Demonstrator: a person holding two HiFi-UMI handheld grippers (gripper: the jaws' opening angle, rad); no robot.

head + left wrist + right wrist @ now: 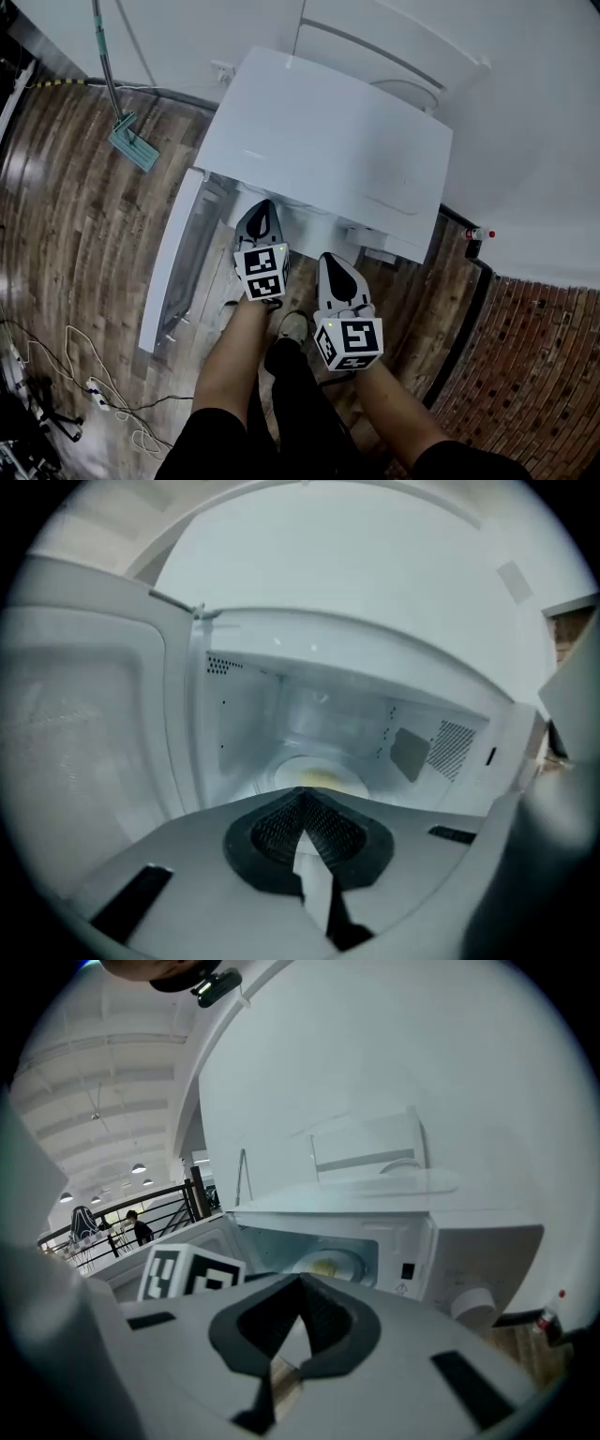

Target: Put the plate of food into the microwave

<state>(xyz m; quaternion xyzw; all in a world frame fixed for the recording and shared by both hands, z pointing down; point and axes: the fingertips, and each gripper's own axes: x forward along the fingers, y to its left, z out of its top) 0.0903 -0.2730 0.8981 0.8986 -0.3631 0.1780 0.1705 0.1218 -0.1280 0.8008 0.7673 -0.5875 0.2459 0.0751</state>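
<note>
The white microwave [328, 141] stands with its door [173, 262] swung open to the left. Inside, a white plate of yellowish food [314, 776] rests on the cavity floor; the right gripper view shows the same plate [328, 1265] through the opening. My left gripper [262, 208] sits just in front of the open cavity, jaws shut with nothing between them [302, 794]. My right gripper [335, 265] hangs a little lower and to the right, before the control panel. It too is shut and empty [300, 1283].
A mop [131, 141] leans against the wall at the back left. Cables and a power strip [94, 394] lie on the wooden floor at the left. The microwave's knob [473, 1305] is at the right of the opening. A brick wall [525, 356] rises at the right.
</note>
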